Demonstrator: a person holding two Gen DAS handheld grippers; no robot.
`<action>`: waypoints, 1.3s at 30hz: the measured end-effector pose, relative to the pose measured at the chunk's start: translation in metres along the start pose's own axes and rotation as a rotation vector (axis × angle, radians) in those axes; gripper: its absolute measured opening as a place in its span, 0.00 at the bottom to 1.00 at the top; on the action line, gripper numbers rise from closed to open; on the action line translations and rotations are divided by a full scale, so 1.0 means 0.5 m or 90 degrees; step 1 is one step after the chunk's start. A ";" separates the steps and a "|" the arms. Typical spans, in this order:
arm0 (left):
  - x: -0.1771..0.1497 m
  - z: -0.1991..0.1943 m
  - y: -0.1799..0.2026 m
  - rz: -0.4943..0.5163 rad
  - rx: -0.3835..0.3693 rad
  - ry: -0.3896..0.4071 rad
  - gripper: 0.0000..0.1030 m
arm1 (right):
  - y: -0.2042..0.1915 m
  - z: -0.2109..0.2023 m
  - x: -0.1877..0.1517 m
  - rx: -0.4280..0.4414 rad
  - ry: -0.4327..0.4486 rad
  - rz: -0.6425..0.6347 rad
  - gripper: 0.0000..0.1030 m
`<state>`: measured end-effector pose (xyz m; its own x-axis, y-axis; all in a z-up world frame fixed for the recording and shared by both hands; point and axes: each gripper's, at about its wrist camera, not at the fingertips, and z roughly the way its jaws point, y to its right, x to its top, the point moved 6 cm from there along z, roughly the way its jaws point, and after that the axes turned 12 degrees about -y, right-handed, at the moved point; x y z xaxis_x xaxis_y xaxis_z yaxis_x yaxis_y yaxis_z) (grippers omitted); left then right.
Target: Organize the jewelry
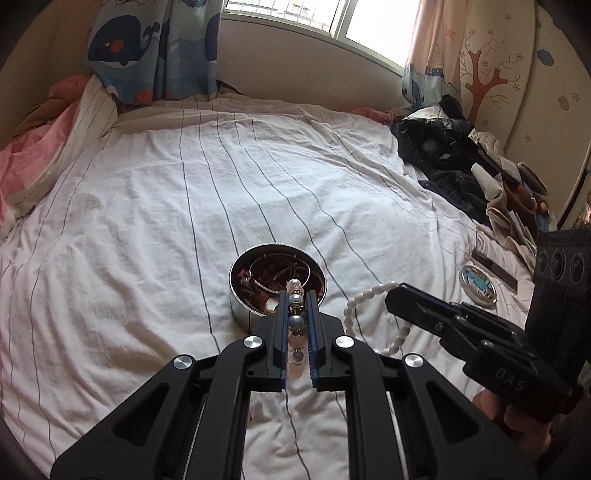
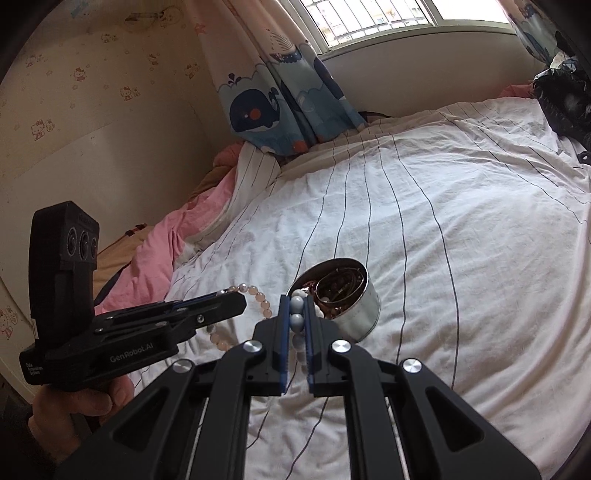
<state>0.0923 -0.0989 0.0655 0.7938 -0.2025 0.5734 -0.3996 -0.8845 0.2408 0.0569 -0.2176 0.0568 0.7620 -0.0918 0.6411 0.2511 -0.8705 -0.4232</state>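
White pinstriped sheet (image 1: pixel 221 192) covered the bed. Whale-print curtain (image 1: pixel 147 48) hung at its far edge under the window (image 1: pixel 354 18). Dark clothes (image 1: pixel 436 147) were heaped along the right edge; pink bedding (image 2: pixel 166 236) bunched along the left.

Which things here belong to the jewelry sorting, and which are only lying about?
For the job:
- round tin with jewelry inside
- pink bead bracelet in left claw
- white bead bracelet in right claw

Lying about:
- dark clothes
- whale curtain
- pink blanket
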 end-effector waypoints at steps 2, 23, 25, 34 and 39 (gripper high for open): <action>0.024 0.007 0.005 -0.005 -0.015 0.008 0.08 | 0.004 0.004 0.016 0.010 0.005 0.007 0.08; 0.030 0.178 -0.149 -0.240 -0.138 -0.041 0.74 | 0.150 0.201 0.055 0.065 -0.095 0.164 0.45; 0.024 0.189 -0.129 -0.234 -0.157 -0.052 0.74 | 0.145 0.210 0.056 0.053 -0.099 0.150 0.49; 0.007 0.130 -0.097 -0.227 -0.120 -0.029 0.66 | 0.089 0.213 0.043 0.081 -0.140 0.109 0.50; -0.058 0.058 -0.122 -0.197 -0.011 -0.031 0.73 | 0.072 0.177 0.003 0.005 -0.165 0.069 0.50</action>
<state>0.1068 -0.0512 0.0115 0.8997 0.0557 0.4330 -0.1426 -0.8999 0.4121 0.1201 -0.2061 -0.0143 0.9117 -0.0570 0.4068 0.1634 -0.8584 -0.4863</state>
